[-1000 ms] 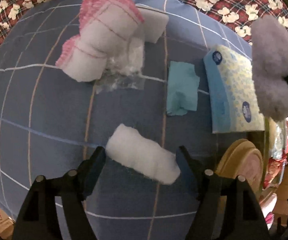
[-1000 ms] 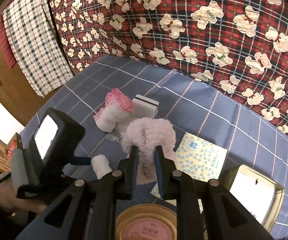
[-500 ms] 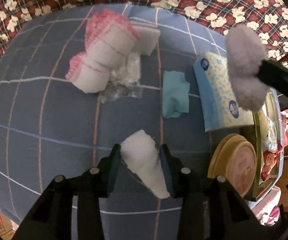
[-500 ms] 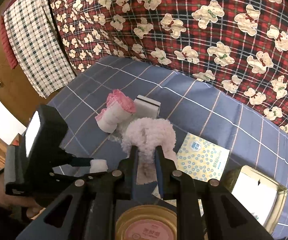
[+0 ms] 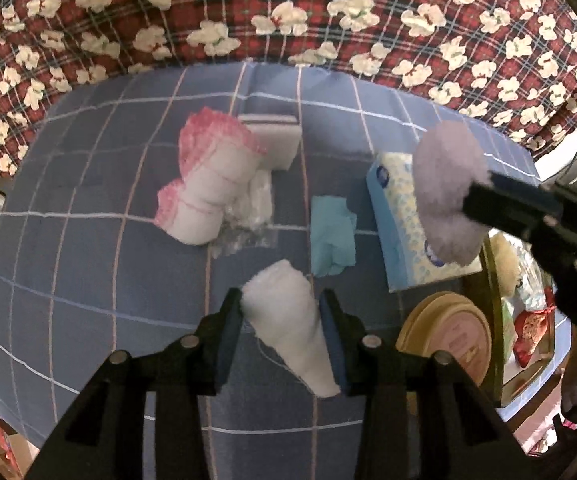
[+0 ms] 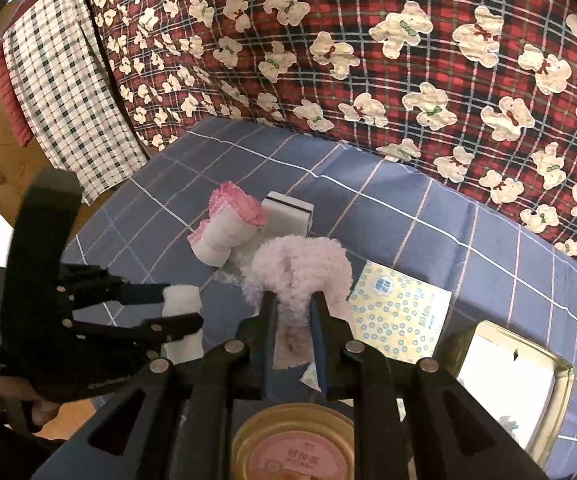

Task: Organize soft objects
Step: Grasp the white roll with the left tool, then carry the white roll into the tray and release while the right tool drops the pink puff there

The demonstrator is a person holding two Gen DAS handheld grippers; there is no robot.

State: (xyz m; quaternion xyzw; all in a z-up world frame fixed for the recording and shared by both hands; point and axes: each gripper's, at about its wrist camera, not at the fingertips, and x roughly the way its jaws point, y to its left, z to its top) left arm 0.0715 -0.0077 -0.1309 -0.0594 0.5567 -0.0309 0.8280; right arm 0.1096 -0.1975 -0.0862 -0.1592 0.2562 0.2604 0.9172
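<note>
White rolled gauze pad (image 5: 292, 312) is pinched in the left gripper (image 5: 282, 320), whose jaws just closed on it, lifted above the blue checked cloth (image 5: 88, 280) near the teal rag (image 5: 332, 240). Right of the rag, the right gripper (image 6: 292, 320) is clamped nearly closed on a fluffy pink puff (image 6: 300, 268).

- My left tongs (image 5: 282, 322): black plastic arms, blue pads, silver screws at the joints.
- Right tongs (image 6: 291, 312): same black build, blue pads, faint lettering on the body.
</note>
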